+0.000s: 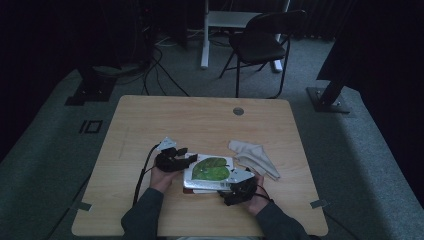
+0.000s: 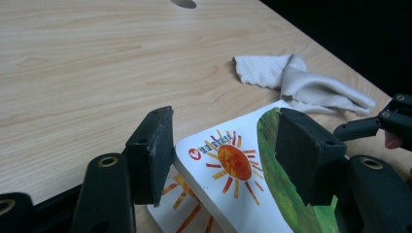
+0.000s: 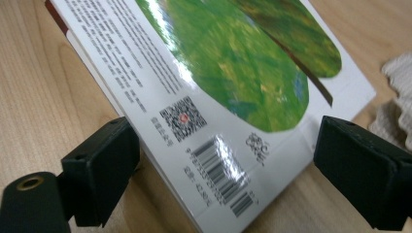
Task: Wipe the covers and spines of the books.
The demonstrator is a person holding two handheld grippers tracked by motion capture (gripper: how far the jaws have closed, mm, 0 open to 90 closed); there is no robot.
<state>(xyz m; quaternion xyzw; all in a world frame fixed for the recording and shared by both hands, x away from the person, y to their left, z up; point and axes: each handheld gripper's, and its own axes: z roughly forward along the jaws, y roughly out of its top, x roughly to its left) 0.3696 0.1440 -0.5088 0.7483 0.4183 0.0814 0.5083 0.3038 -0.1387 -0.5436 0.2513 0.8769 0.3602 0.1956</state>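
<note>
A white picture book [image 1: 209, 170] with a big green leaf on its cover lies near the table's front, on top of another book with a dark red edge. My left gripper [image 1: 176, 156] is at the book's left corner. In the left gripper view the jaws stand open [image 2: 223, 155] on either side of the corner with the orange sun [image 2: 234, 162]. My right gripper [image 1: 239, 189] is at the book's near right corner. Its jaws are open [image 3: 233, 179] astride the barcode corner [image 3: 218, 170], which looks slightly raised off the table.
A crumpled beige cloth [image 1: 255, 158] lies right of the books, close to the right gripper. The wooden table [image 1: 200, 120] has a round cable hole [image 1: 238, 111] at the back. A black chair [image 1: 260, 42] stands beyond the table.
</note>
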